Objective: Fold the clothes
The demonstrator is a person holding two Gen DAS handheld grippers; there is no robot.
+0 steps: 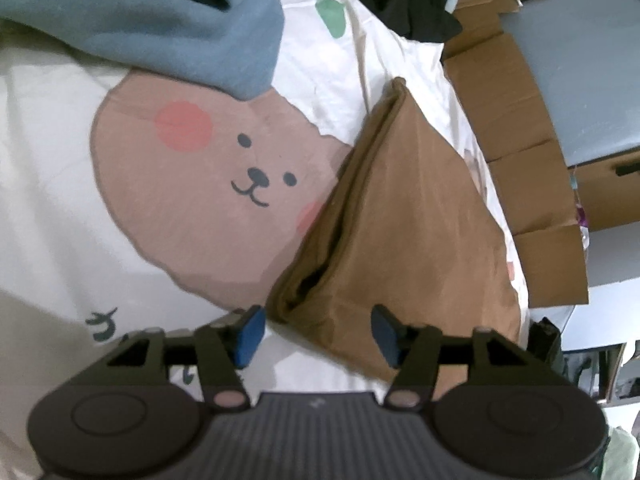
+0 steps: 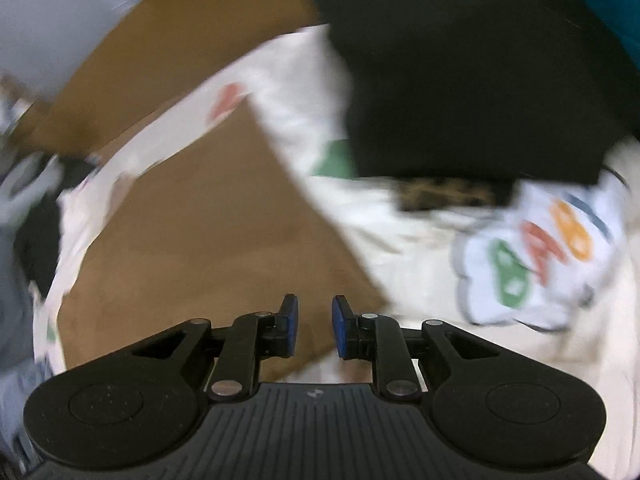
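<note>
1. The left gripper (image 1: 318,332) is hovering wide and empty over the folded brown garment's (image 1: 400,232) near corner.
2. The right gripper (image 2: 314,326) is gaping narrowly, gripping nothing.
3. The garment is lying beside the bear print (image 1: 208,184); a snagging pad could undo its layers.
4. Blue clothing (image 1: 180,32) is waiting beyond.

Whole right wrist view smeared with blur. Black cloth (image 2: 472,80) there just a dark blob, cut off at the top edge. Coloured letters (image 2: 540,256) too fuzzy to read. Bear picture (image 1: 208,184) half covered (blue cloth (image 1: 160,24) over its top, brown folded cloth (image 1: 400,232) over one cheek). Cardboard box (image 1: 516,160) cut off at the right.
</note>
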